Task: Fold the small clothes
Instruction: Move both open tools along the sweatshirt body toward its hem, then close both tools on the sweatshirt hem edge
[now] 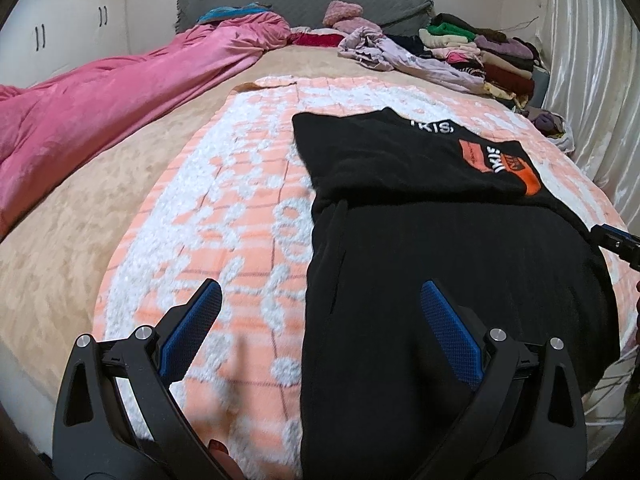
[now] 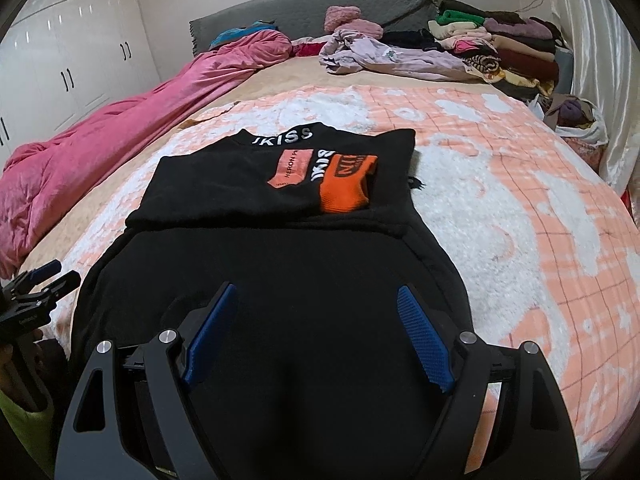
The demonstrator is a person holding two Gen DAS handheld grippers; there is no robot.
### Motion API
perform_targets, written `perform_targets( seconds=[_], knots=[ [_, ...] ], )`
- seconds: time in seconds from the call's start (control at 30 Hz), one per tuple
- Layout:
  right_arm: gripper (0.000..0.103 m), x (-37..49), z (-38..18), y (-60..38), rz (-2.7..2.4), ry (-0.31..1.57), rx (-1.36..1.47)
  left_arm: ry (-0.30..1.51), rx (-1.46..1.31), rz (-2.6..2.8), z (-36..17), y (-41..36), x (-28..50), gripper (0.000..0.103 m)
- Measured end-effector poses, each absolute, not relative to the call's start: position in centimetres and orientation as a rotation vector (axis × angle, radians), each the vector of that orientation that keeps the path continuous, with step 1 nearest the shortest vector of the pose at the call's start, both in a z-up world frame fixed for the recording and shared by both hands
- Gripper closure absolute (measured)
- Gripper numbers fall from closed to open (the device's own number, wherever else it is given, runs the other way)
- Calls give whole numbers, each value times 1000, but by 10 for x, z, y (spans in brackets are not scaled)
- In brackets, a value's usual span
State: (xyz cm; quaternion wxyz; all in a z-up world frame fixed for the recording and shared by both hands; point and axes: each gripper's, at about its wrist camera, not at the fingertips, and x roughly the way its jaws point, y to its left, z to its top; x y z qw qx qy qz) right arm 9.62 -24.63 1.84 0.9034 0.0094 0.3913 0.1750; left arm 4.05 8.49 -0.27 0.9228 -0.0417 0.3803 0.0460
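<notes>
A black sweater (image 1: 440, 248) with orange patches and white lettering lies flat on a peach and white blanket (image 1: 240, 200), sleeves folded in over its chest. It also shows in the right wrist view (image 2: 280, 264). My left gripper (image 1: 320, 312) is open and empty over the sweater's left hem edge. My right gripper (image 2: 316, 320) is open and empty above the sweater's lower part. The right gripper's tip (image 1: 616, 240) shows at the right edge of the left wrist view. The left gripper (image 2: 36, 284) shows at the left edge of the right wrist view.
A pink duvet (image 1: 100, 108) lies along the bed's left side. A crumpled lilac garment (image 2: 380, 56) and a stack of folded clothes (image 2: 500, 48) sit at the far right by the grey headboard (image 2: 312, 4). A bag of clothes (image 2: 576, 120) stands by the curtain.
</notes>
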Motion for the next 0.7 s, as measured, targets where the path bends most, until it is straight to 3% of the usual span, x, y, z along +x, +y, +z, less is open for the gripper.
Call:
perform_targets(
  seconds=[0.57, 0.7],
  knots=[
    [22, 65, -2, -288, 319, 854, 37, 927, -139, 83, -29, 93, 15, 10],
    [22, 57, -6, -301, 298, 866, 32, 934, -132, 70, -30, 90, 13, 18]
  ],
)
